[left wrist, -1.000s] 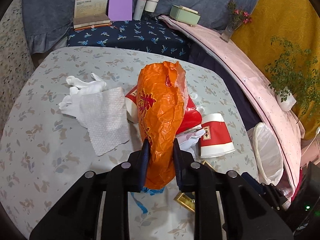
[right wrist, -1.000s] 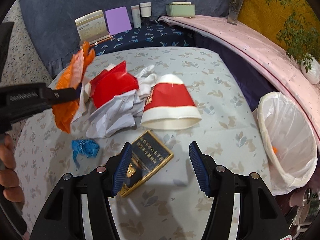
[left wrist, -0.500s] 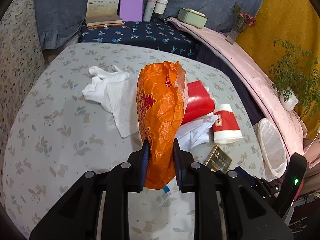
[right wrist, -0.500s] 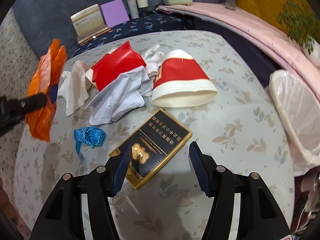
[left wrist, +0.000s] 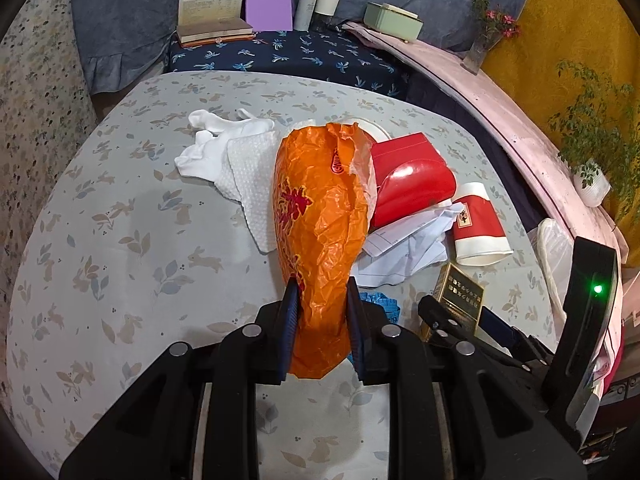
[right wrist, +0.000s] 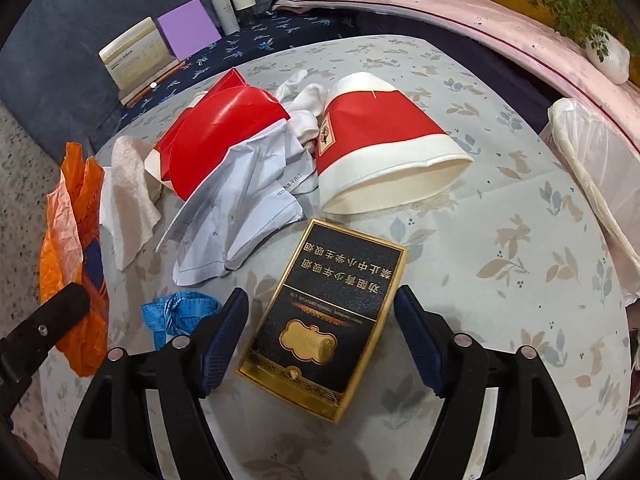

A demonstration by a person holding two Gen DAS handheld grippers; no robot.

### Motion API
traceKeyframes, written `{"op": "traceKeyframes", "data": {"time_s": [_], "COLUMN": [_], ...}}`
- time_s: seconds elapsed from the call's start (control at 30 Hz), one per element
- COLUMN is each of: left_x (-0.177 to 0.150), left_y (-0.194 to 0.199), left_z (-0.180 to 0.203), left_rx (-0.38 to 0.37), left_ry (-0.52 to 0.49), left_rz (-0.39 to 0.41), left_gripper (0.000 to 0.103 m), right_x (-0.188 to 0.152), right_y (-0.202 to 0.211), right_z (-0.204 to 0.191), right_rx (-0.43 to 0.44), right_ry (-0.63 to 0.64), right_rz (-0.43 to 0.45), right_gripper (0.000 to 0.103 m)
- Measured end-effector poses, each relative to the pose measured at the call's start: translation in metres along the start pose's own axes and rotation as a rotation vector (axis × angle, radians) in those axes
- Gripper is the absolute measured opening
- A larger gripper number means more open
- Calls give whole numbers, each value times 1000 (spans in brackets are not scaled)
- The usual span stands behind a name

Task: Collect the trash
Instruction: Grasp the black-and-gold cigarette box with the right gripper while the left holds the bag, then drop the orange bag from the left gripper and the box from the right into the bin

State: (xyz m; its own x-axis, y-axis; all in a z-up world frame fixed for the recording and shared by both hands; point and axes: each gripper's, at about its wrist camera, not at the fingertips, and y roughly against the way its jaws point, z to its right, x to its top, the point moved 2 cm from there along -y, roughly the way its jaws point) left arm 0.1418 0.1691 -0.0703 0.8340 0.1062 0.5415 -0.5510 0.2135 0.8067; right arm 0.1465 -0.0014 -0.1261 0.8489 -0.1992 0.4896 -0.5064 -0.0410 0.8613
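my left tool (left wrist: pixel 320 312) is clamped on the orange bag (left wrist: pixel 320 216), held upright above the bench (left wrist: pixel 120 240). my right tool (right wrist: pixel 320 332) stands wide apart, one finger on each side of the black-and-gold box (right wrist: pixel 328 312), which lies flat on the bench; whether the pads touch the box, i cannot tell.

step in hand, as i judge it: pickup of the box, with the bag held ready in the other tool. the next move calls for bringing the right fingers together across the box's short width, seating them low enough to catch its sides, then lifting clear. the box is rigid and should hold firm under a square grip; a skewed grip may let it pivot out.

remaining trash lies in a loose pile beyond the box: a red-and-white paper cup (right wrist: pixel 384 148) on its side, crumpled white paper (right wrist: pixel 236 216), a red carton (right wrist: pixel 216 140), a paper towel (right wrist: pixel 128 200), white cloth (left wrist: pixel 216 136) and a blue scrap (right wrist: pixel 176 312) just left of the right tool. most of the task is not yet done.

the bench carries a pale cloth with a leaf-and-rabbit print. a white-lined bin (right wrist: pixel 600 176) stands off its right edge. behind are a dark blue patterned shelf with a book (left wrist: pixel 212 4), a purple card (left wrist: pixel 268 4), two jars and a green box (left wrist: pixel 394 20). a pink ledge, yellow wall and plants close the right side.
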Motion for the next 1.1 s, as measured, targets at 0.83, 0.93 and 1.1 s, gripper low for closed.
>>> {"op": "traceKeyframes", "data": {"time_s": [0.83,0.93,1.1], "left_x": [-12,-12,-10], "left_y": [13,12,8], "left_z": [92,122,175], "left_rx": [-94,-119,-165], "left_ry": [-128,-171,-243], "left_rz": [2,2,0], "left_gripper": [22,22,22], "right_x": [-10,-1,15], "right_y": [66,78,93], "right_z": [87,108,147], "right_rx": [-34,-48,-83], "right_ry": [31,2,-42], "right_rz": [125,157,197], "right_gripper": [56,56,56]}}
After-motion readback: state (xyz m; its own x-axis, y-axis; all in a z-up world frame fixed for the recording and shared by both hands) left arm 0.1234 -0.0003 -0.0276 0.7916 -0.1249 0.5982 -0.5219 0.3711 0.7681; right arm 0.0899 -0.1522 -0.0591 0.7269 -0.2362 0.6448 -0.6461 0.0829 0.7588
